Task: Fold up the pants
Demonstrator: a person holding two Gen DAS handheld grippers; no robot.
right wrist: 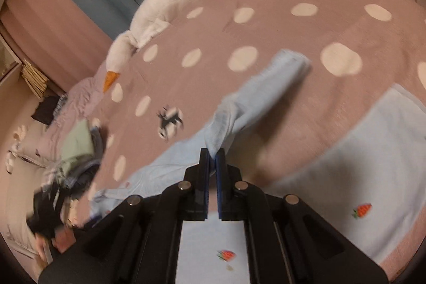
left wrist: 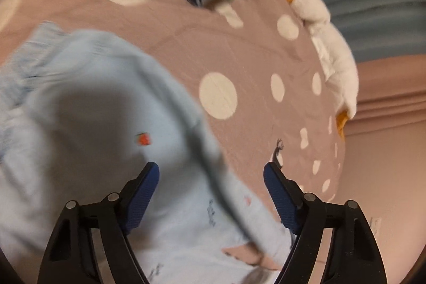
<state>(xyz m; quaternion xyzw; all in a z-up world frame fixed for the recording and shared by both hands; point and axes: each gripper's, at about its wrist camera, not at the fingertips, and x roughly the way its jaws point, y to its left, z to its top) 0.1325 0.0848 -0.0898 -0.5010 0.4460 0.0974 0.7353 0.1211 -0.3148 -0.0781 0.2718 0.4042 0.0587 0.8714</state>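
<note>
My right gripper (right wrist: 212, 153) pinches the pale blue pants (right wrist: 346, 151); my left gripper (left wrist: 211, 172) hangs wide open above them.

The pants lie spread on the pink bedspread (right wrist: 279, 31) with white dots, and one leg rises from the bed to my closed right fingers. My left fingers hold nothing. Small red strawberry prints (right wrist: 361, 210) are on the cloth; I see no writing that I can read. A white plush goose (right wrist: 157, 17) lies near the bed edge, and folded clothes (right wrist: 77, 145) are stacked well apart from the pants.
</note>
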